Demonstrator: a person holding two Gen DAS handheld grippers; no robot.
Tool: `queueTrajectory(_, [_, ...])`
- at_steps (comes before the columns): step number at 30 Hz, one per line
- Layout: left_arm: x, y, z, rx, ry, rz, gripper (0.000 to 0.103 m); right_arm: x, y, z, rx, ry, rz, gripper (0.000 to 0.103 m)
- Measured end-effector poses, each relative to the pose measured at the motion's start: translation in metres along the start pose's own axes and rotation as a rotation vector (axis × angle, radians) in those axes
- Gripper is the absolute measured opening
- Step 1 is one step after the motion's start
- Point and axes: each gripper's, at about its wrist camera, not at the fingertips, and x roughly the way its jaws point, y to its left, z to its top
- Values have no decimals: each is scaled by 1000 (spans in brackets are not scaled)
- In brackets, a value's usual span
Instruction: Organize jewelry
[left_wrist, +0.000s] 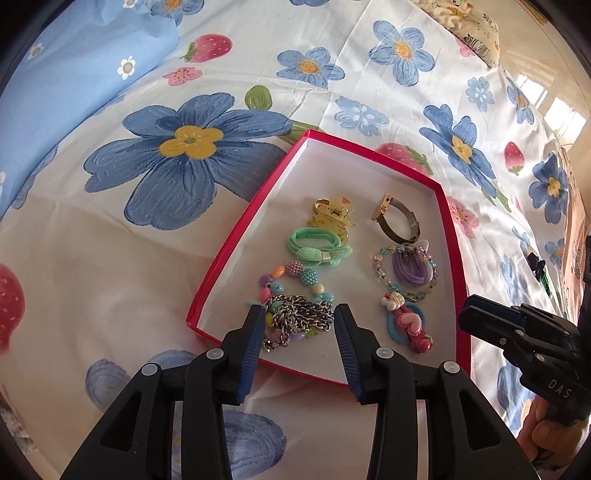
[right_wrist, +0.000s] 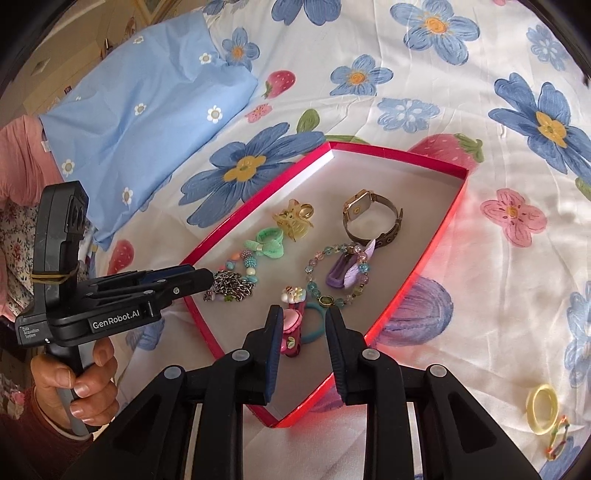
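A shallow red box lies on the bed and holds jewelry: a yellow claw clip, a green hair tie, a watch, a beaded bracelet around a purple clip, a silver chain and a pink hair clip. My left gripper is open, its fingers either side of the silver chain. My right gripper is open over the pink hair clip, holding nothing.
A yellow ring and a small multicoloured band lie on the floral sheet right of the box. A blue pillow sits at the far left. The right gripper's body shows beside the box.
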Motion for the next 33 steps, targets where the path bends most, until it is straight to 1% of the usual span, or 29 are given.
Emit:
queueTrajectory(2, [-4,0,-1,1,-3,6,45,-3,-1,-2,12,-8,4,29])
queueTrajectory(4, [-7,0,-3,0,-6,19,47,-4,-1,-4,18,-11,9,41])
queueTrajectory(7, [-11,0,-5,-2,-8,18,53,-6,0,-8,29,-23,15,47])
queueTrajectory(9, [-15,0,-7,-6,-17,18,66,-7,0,-11,44,-37,20,50])
queueTrajectory(10, [-17,0,-8,-6,-20,17,69,-8,-1,-12,54,-45,24,52])
queueTrajectory(12, [-20,1,-10,-13,-26,23,81,-9,-3,-15,73,-58,31,55])
queueTrajectory(13, [-21,2,-11,-16,-28,23,82,-10,-4,-16,84,-64,37,57])
queueTrajectory(17, [-27,6,-17,-40,-25,10,82,-14,-6,-23,119,-84,66,60])
queueTrajectory(18, [-29,7,-19,-45,-25,7,82,-16,-6,-25,128,-93,74,64])
queueTrajectory(20, [-33,8,-24,-48,-25,10,82,-21,-7,-28,144,-113,92,65])
queueTrajectory(21, [-35,7,-26,-47,-24,13,82,-24,-8,-29,152,-123,99,68])
queueTrajectory(22, [-37,7,-28,-46,-25,15,82,-27,-9,-31,160,-134,106,72])
queueTrajectory(24, [-42,7,-32,-47,-28,16,82,-33,-10,-33,174,-155,121,77])
queueTrajectory(28, [-56,5,-41,-55,-44,23,84,-45,-12,-40,195,-181,145,84])
queueTrajectory(31, [-71,1,-46,-43,-70,32,84,-57,-12,-43,195,-199,157,85])
queueTrajectory(33, [-84,-5,-48,-11,-90,40,84,-71,-9,-44,175,-229,149,85])
